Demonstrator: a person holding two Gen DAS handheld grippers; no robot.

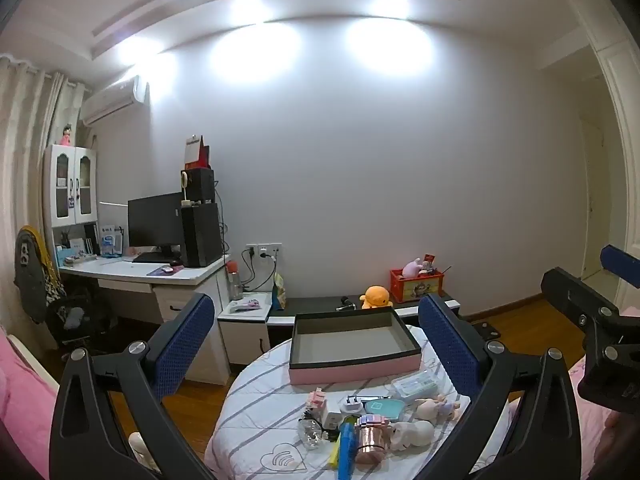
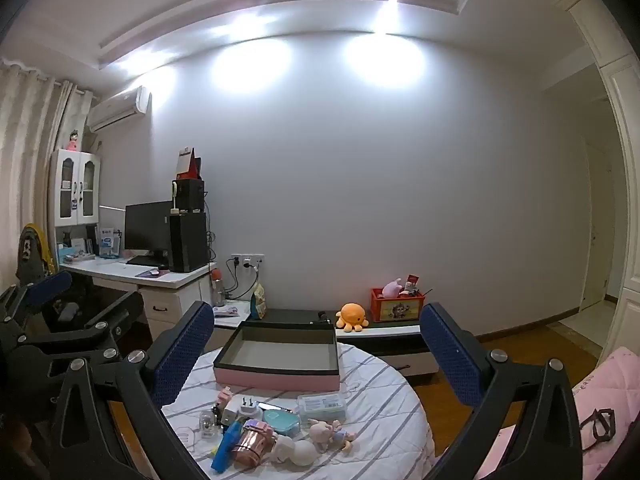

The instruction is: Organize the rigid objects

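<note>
Each of the tongs is built the same. The left tongs [image 1: 316, 344] have two matte black arms, broad and triangular, each with a long slot cut through it. Round silver screws sit at the pivots, two to a side. Each finger ends in a rectangular pad [image 1: 182, 346] covered in dark blue, finely dimpled rubber. The right tongs [image 2: 316, 354] match: black slotted arms, silver screw heads, blue textured pads [image 2: 450, 354]. Seen from the side in the other camera, their black frame shows more screws and angular brackets.

Home bedroom: desk [image 1: 160, 270], plush toys [image 1: 375, 297]
</note>
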